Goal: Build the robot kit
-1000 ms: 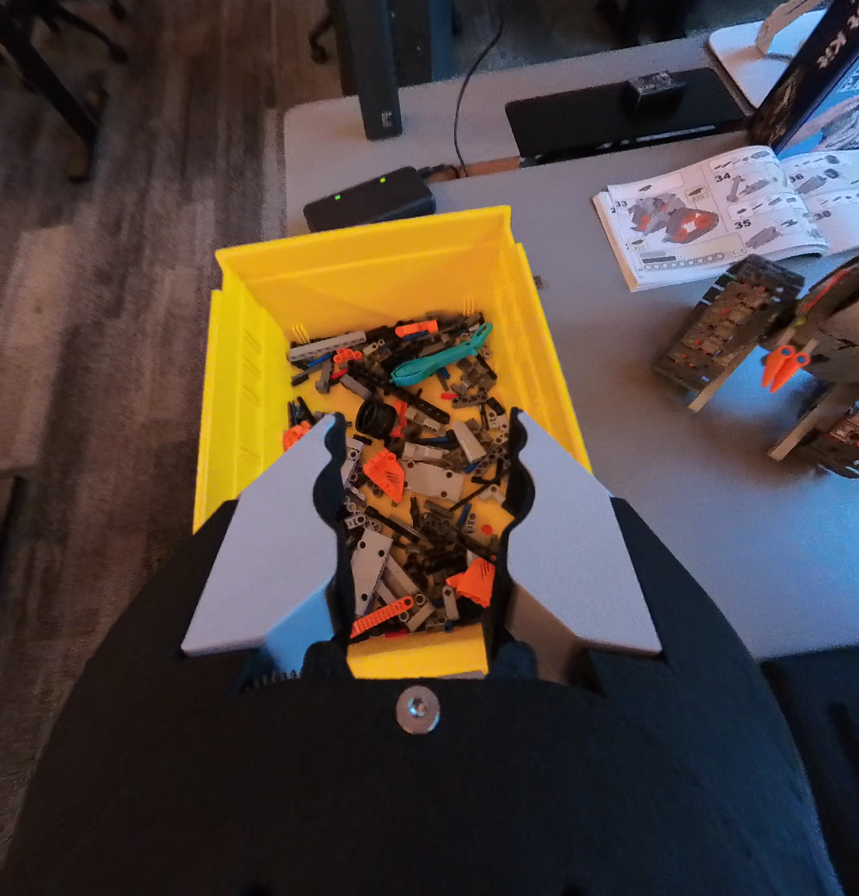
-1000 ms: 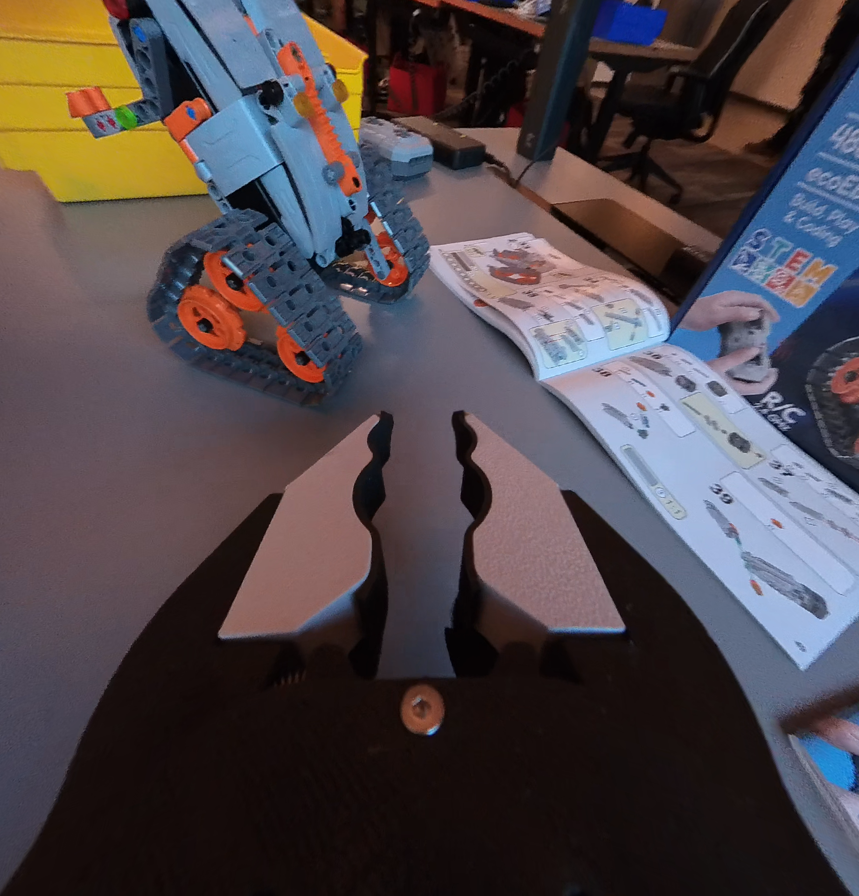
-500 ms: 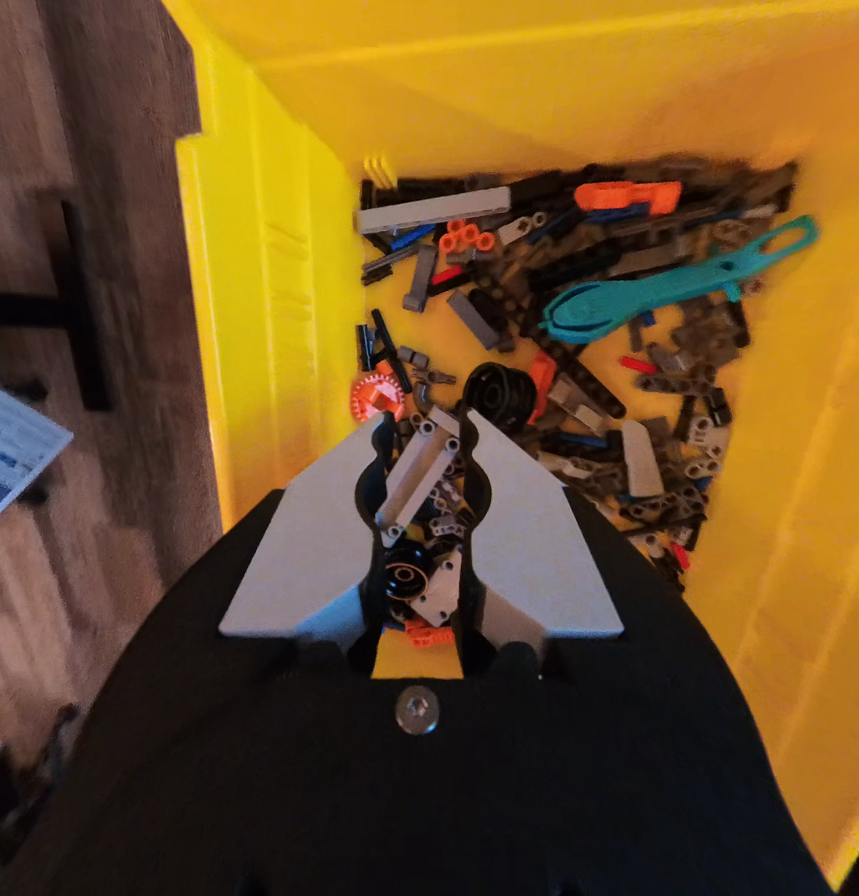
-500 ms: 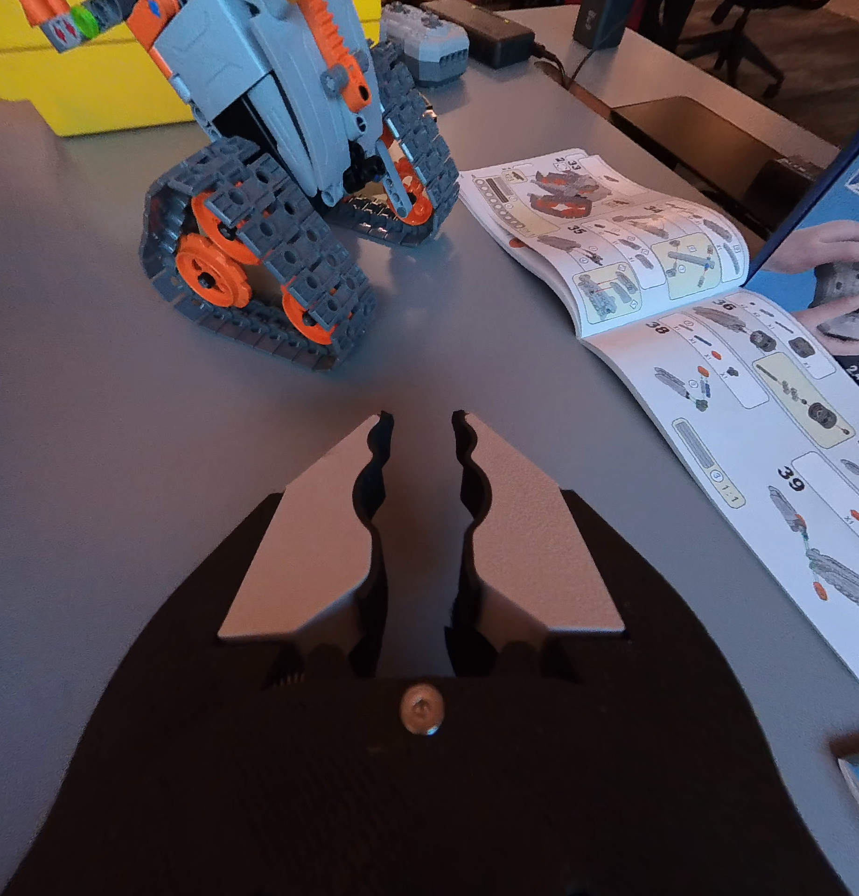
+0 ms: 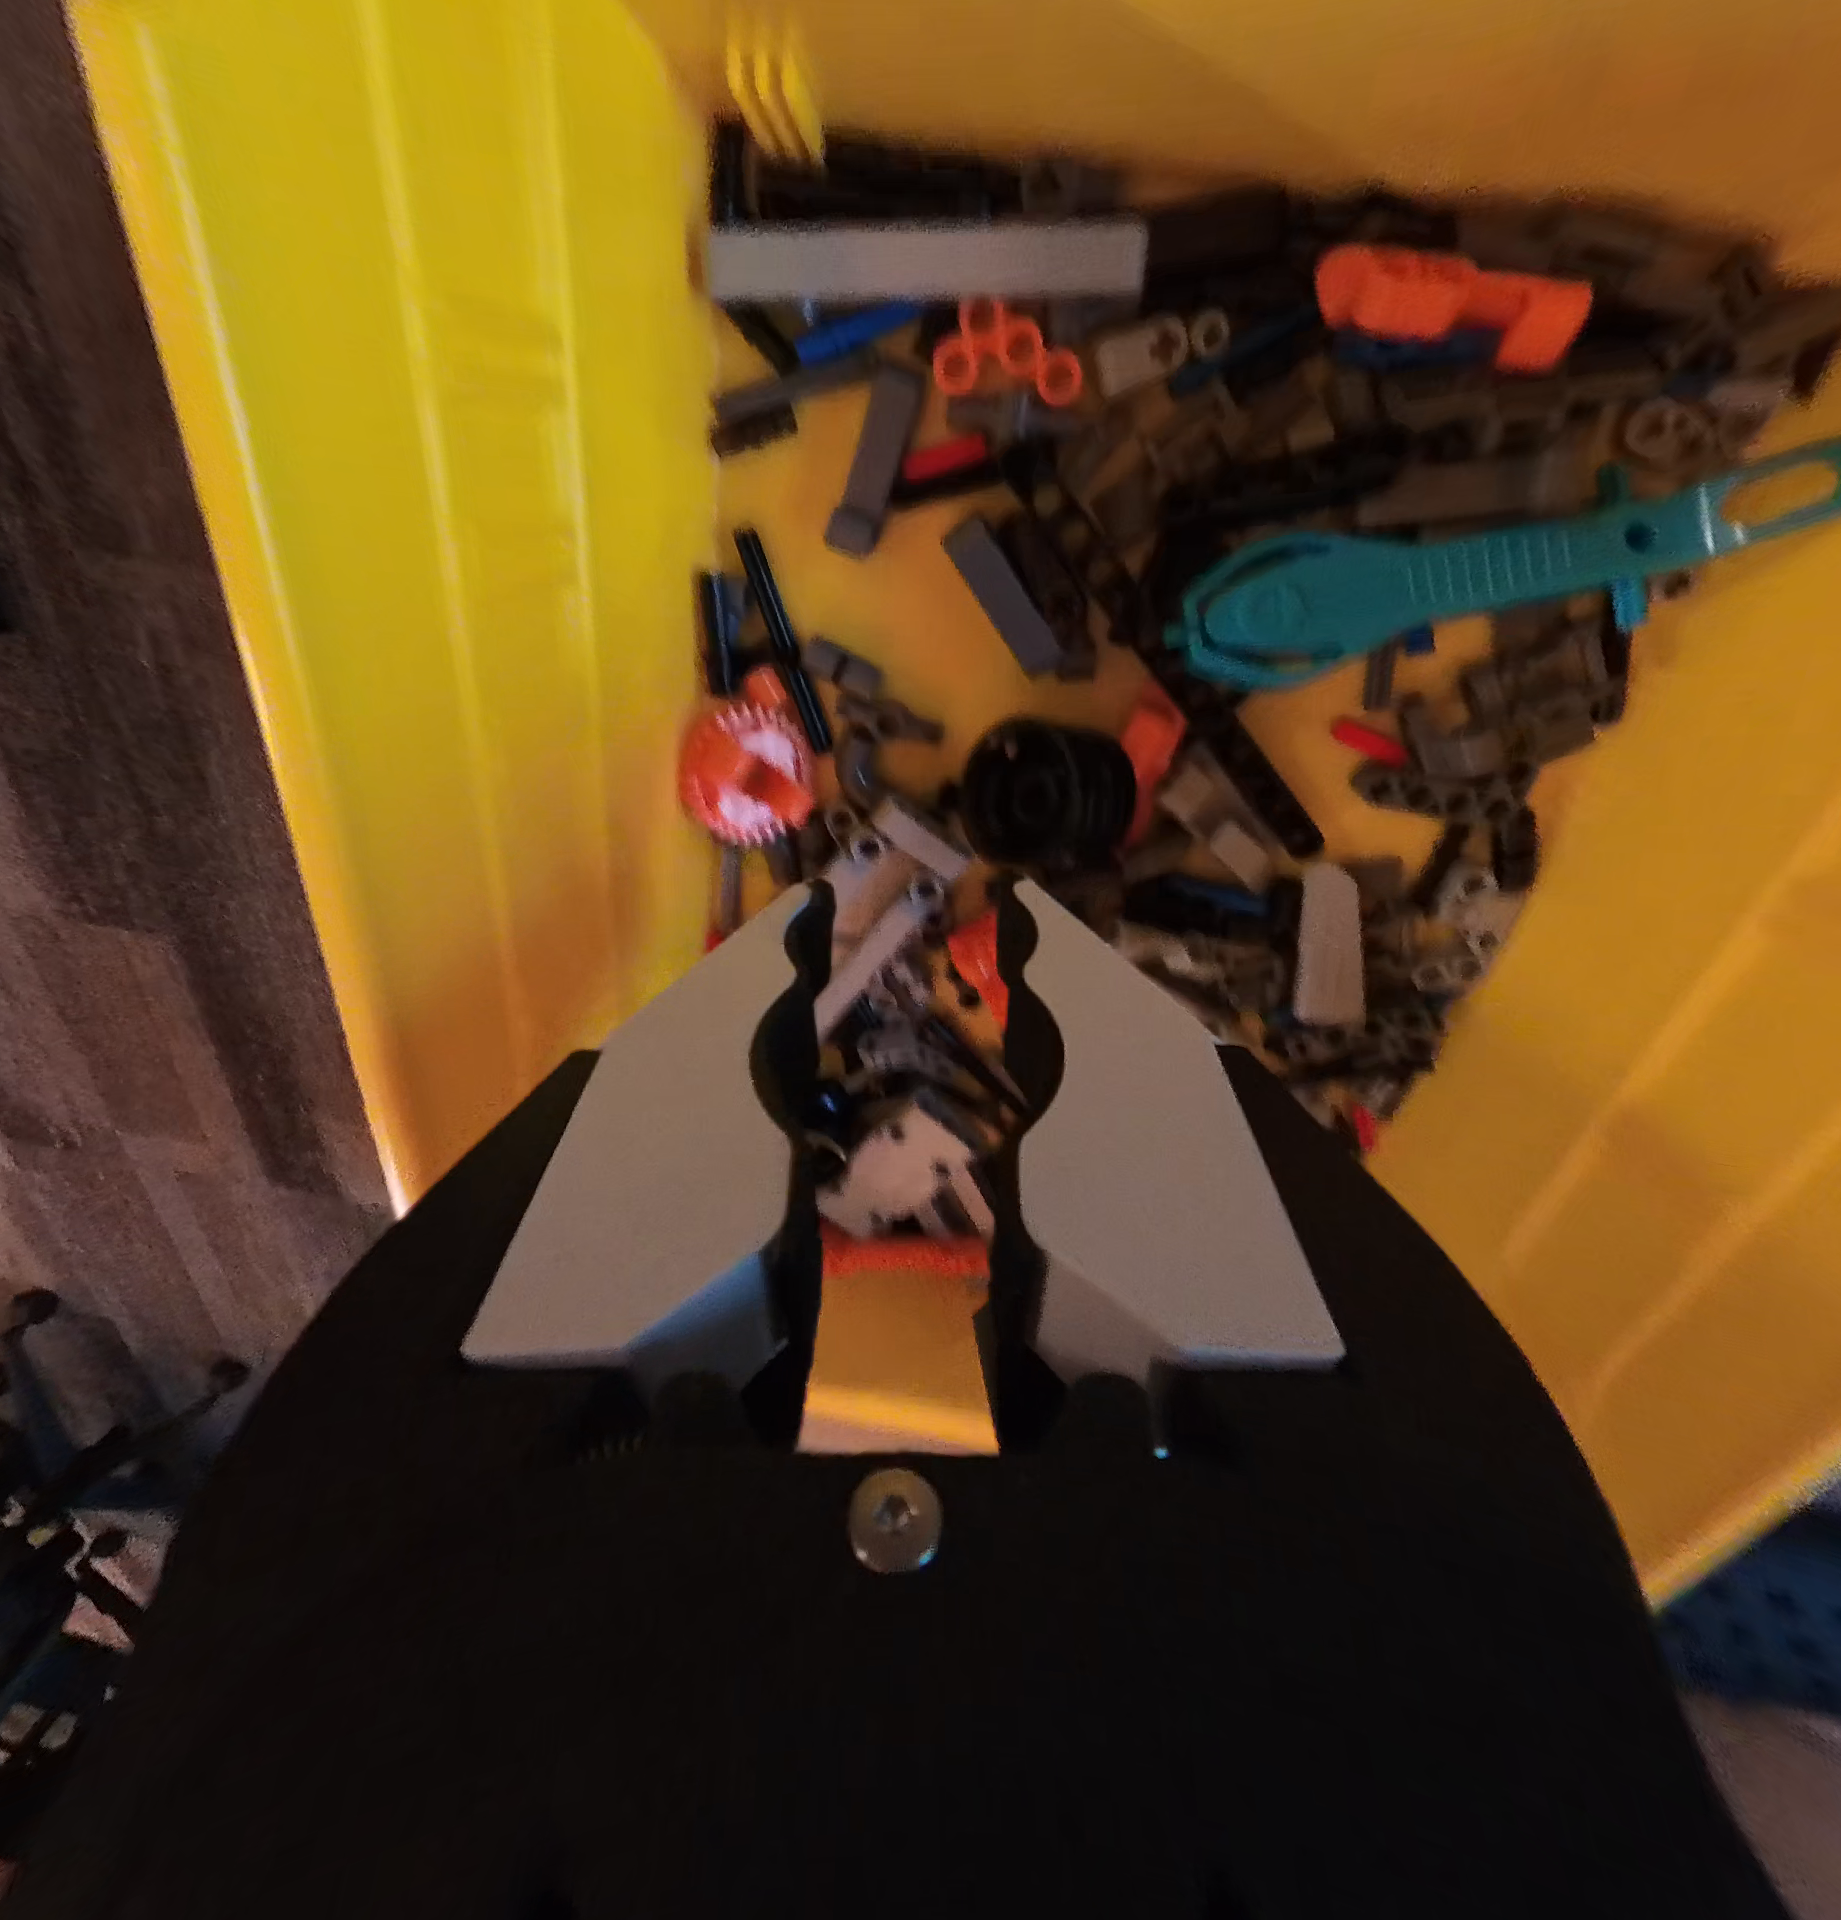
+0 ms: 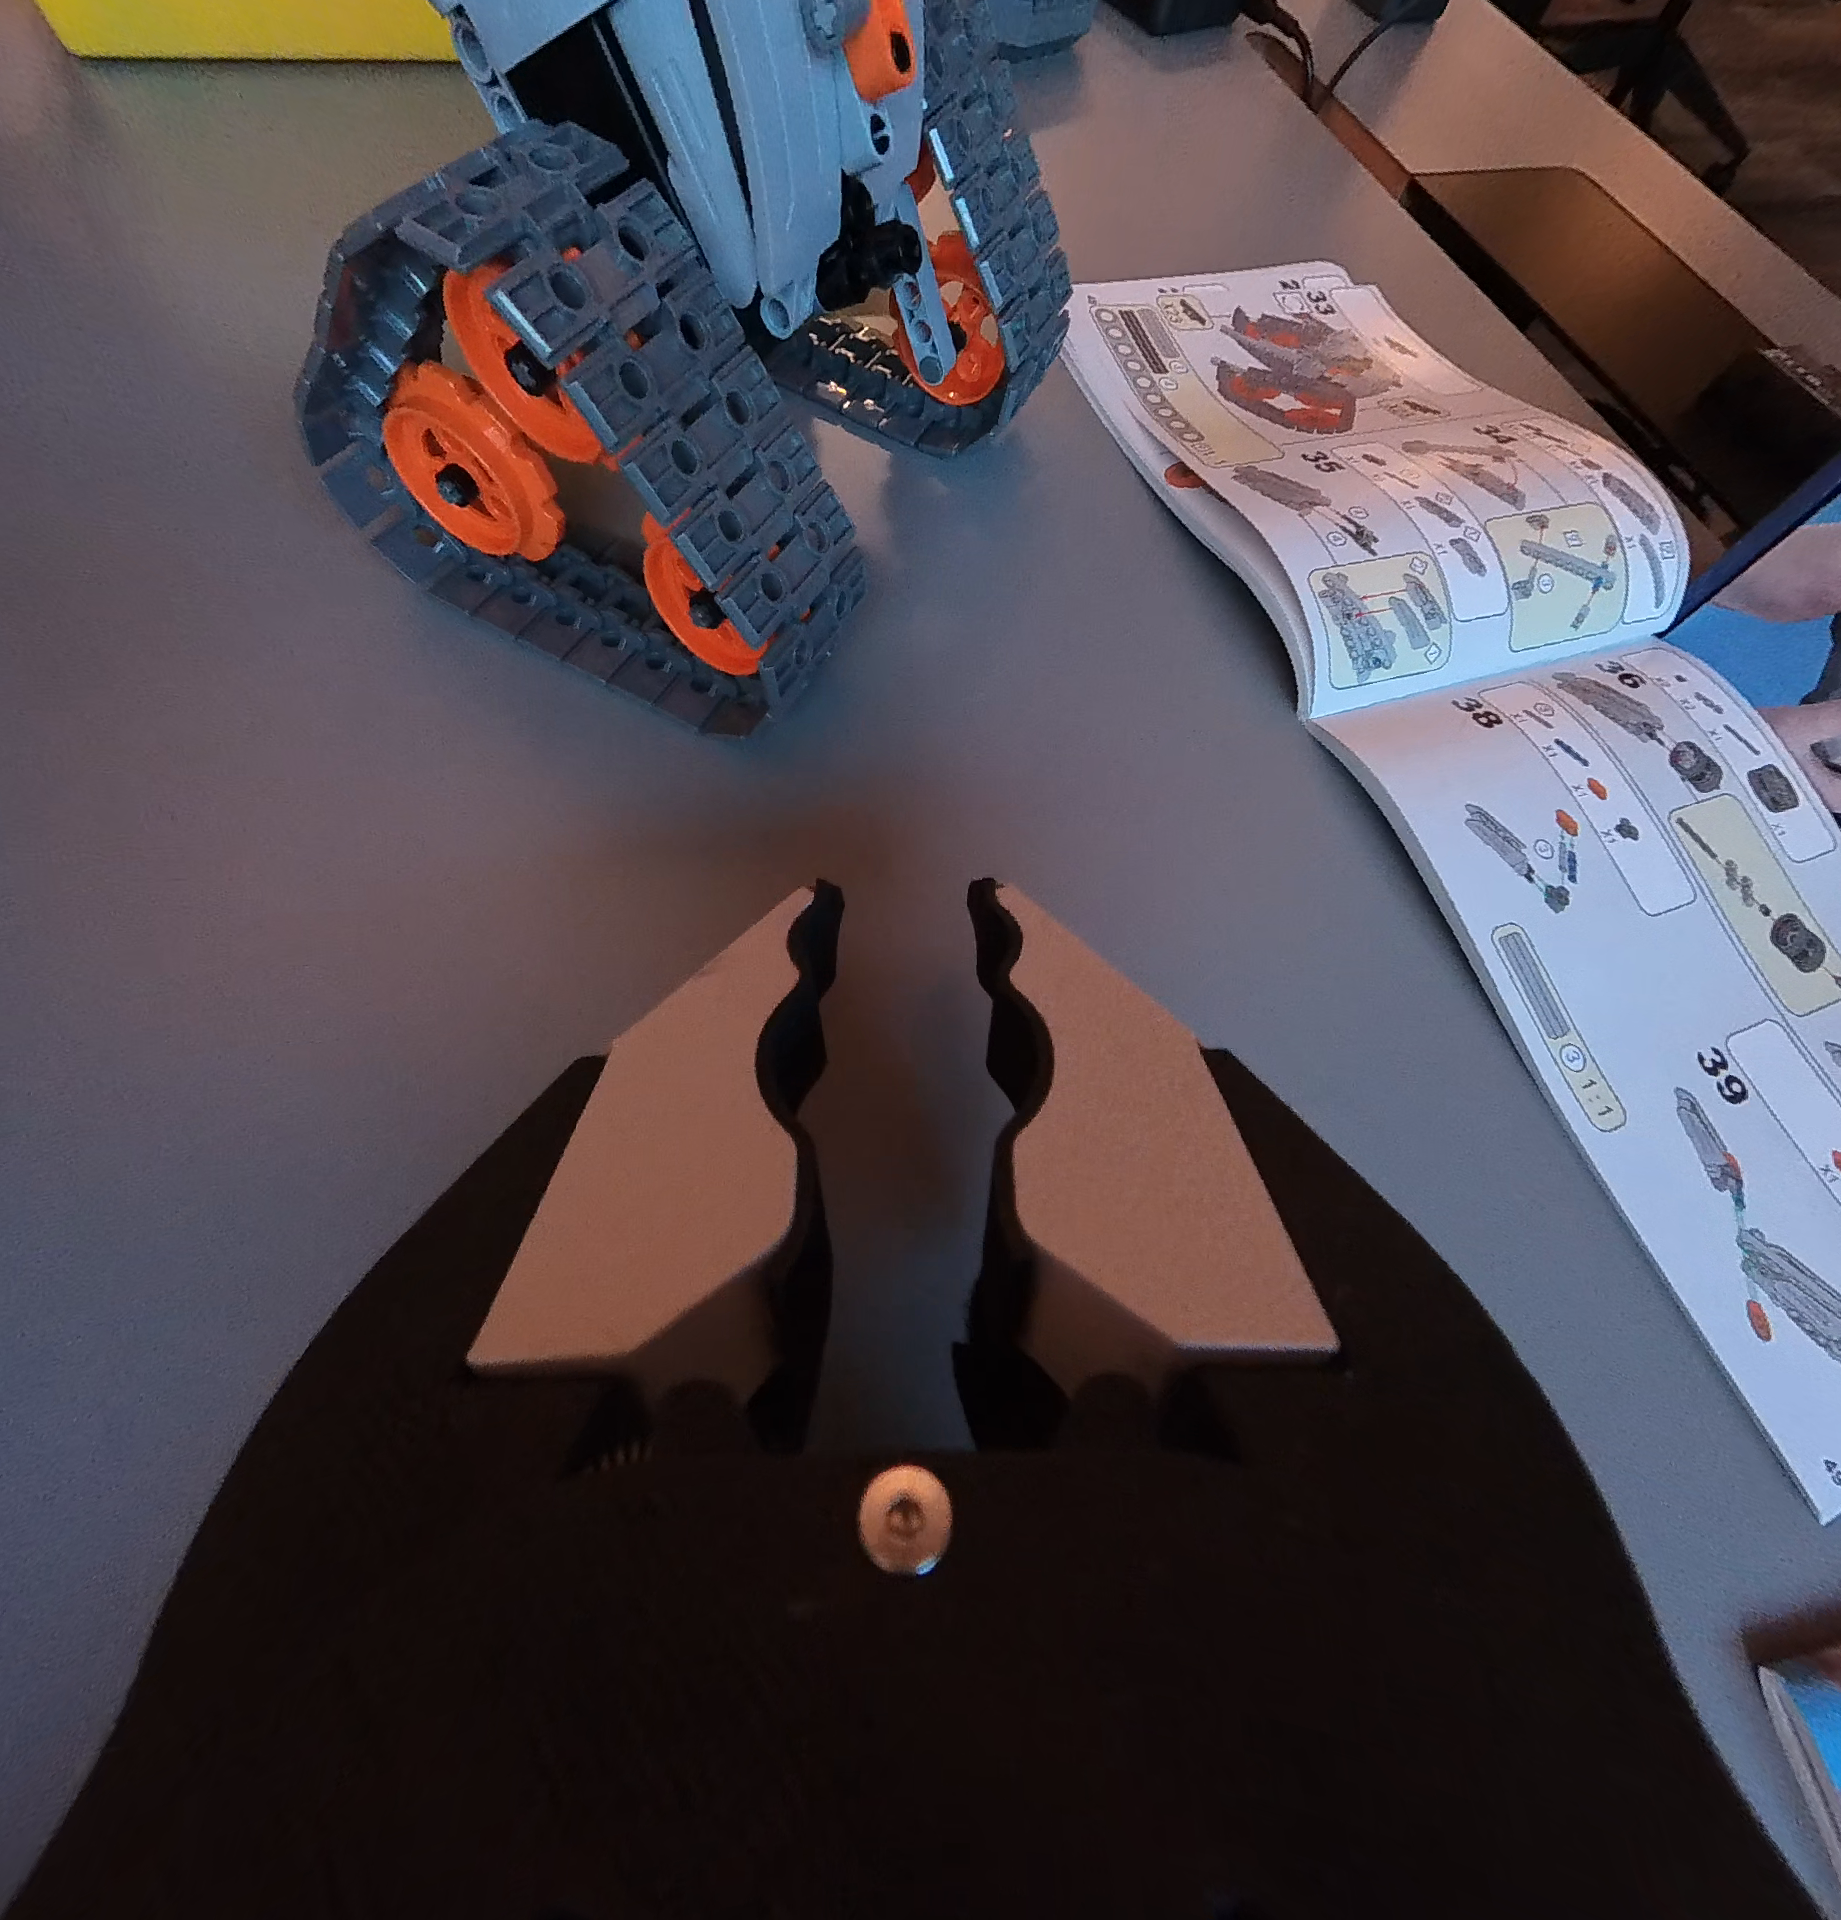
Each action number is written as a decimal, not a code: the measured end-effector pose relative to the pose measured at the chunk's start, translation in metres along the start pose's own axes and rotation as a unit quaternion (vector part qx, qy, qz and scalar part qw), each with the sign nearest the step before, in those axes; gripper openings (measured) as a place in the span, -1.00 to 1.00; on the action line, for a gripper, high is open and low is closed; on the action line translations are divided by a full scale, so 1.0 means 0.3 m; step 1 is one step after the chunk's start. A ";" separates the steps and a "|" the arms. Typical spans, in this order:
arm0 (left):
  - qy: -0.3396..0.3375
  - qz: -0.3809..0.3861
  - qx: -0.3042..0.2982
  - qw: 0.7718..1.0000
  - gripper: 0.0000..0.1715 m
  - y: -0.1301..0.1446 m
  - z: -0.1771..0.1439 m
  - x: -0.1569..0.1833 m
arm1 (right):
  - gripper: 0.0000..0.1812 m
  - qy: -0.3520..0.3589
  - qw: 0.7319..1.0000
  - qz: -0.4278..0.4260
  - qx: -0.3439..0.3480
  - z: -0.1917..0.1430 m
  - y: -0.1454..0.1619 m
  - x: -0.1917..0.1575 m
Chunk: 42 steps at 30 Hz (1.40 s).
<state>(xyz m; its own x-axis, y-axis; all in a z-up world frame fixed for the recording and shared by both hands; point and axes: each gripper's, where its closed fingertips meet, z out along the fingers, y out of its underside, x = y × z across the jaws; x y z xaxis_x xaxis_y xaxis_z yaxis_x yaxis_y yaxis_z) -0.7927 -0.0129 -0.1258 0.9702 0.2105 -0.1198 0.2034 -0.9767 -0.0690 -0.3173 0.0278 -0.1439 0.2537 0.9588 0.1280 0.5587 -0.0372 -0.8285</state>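
Through the left wrist view I see my left gripper [image 5: 911, 904] down inside the yellow bin [image 5: 428, 520], its jaws a narrow gap apart over a heap of small building-toy parts [image 5: 1259, 644]. Between the fingers lie a light grey beam [image 5: 874, 951] and an orange piece [image 5: 973, 966]; the blur keeps me from telling whether either finger touches them. Just beyond the tips sits a black wheel [image 5: 1046, 790], with an orange gear [image 5: 744, 774] to its left and a teal tool [image 5: 1498, 577] farther off to the right. No writing is legible here. In the right wrist view my right gripper [image 6: 903, 899] hangs over the bare grey table [image 6: 168, 727], jaws parted with nothing between them. Ahead and left stands a tracked toy vehicle [image 6: 625, 416] with orange wheels, well apart from the tips. To the right lies an open instruction booklet [image 6: 1518, 727] showing numbered build steps, and beside it the edge of a blue box [image 6: 1768, 644].
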 end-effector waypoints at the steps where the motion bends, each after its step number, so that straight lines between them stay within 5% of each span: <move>1: 0.007 -0.001 -0.011 1.000 -0.65 0.031 -0.020 0.014 | -0.71 0.000 1.000 0.000 -0.004 0.002 0.003 0.000; 8: -0.056 0.021 0.028 0.998 -0.66 0.099 -0.190 -0.003 | -0.71 -0.017 0.999 0.011 -0.028 0.018 0.023 -0.007; 16: -0.085 0.077 -0.021 0.993 -0.73 0.183 -0.194 0.029 | -0.71 -0.048 0.998 0.031 -0.029 0.013 0.027 -0.021; 24: -0.135 0.166 -0.007 0.977 -0.84 0.197 -0.227 0.085 | -0.71 -0.049 0.998 0.018 -0.047 0.016 0.046 -0.033; 36: -0.138 0.169 0.001 0.976 -0.82 0.196 -0.223 0.058 | -0.70 -0.068 0.996 0.040 -0.051 0.005 0.057 -0.040; 42: -0.108 0.086 -0.001 0.990 -0.68 0.226 -0.210 -0.050 | -0.74 -0.077 0.994 0.066 -0.050 0.006 0.055 -0.031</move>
<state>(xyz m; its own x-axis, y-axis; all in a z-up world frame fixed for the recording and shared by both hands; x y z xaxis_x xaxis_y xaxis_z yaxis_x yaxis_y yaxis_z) -0.7851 -0.0848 -0.0663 0.9399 0.0443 -0.3386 0.0374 -0.9989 -0.0270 -0.3119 0.0188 -0.1599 0.2110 0.9750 -0.0691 0.6058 -0.1859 -0.7736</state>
